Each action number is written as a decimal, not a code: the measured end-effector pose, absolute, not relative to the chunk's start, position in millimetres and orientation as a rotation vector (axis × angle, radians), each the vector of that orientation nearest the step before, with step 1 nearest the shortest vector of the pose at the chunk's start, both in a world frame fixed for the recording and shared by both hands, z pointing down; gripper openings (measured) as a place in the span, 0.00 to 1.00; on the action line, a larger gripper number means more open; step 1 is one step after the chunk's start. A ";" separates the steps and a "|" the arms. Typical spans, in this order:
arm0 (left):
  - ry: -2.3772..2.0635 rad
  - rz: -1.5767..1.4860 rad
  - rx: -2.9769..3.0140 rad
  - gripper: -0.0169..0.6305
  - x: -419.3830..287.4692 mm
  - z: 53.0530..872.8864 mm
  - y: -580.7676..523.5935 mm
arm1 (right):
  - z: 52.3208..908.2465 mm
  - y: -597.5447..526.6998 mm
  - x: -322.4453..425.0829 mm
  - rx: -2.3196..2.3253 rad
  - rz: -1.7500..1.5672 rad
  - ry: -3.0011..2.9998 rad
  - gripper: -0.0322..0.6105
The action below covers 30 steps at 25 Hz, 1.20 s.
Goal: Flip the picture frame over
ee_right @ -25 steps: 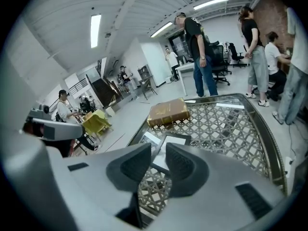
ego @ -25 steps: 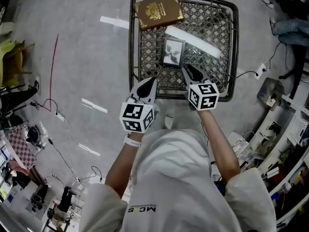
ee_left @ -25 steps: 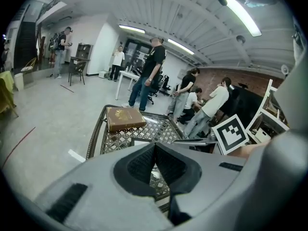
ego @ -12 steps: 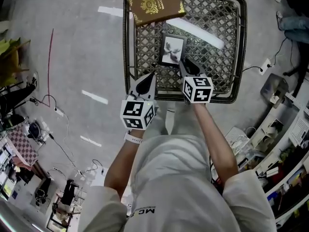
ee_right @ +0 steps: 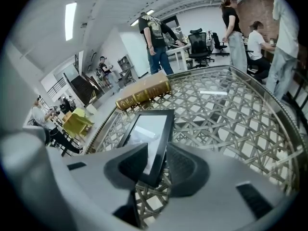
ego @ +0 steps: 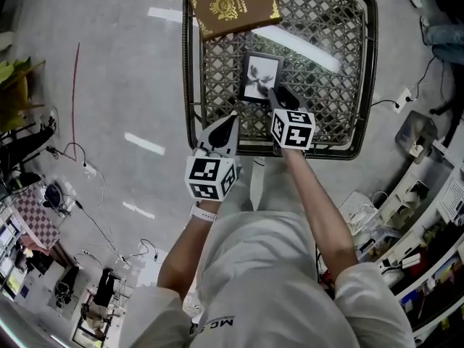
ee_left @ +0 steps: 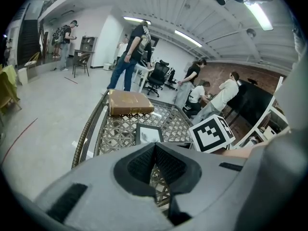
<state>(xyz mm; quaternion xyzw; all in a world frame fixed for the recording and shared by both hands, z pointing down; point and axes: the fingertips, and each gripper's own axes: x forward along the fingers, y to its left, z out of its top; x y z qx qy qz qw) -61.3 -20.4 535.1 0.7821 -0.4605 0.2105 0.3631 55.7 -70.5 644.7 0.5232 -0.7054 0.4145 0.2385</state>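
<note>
The picture frame (ego: 260, 77) lies flat and face up on the woven lattice surface (ego: 341, 93), about in the middle and a little left of centre, with its glass showing a pale print. A brown book (ego: 233, 6) with gold ornament lies at the far left corner of the surface, apart from the frame, and a white strip (ego: 308, 51) runs slantwise across the lattice just to the right of the frame's far end. The right gripper (ego: 279, 95) points down at the frame's near right corner; its jaws have just been opening and now stand wide apart, one on each side of that corner, with the frame's dark edge between them but not pinched. The left gripper (ego: 229, 119) hangs over the near edge of the surface, to the left of the frame and apart from it, its jaws closed together with nothing between them.
</note>
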 end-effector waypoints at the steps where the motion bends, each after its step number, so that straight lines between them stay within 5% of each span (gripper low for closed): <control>1: -1.185 0.546 2.011 0.06 -61.6 536.7 -19.8 | 647.0 -71.2 55.3 1.434 1.133 -1.924 0.26; 30: -1.210 0.548 1.994 0.06 -77.7 541.6 -18.7 | 660.3 -77.6 61.4 1.460 1.197 -1.871 0.18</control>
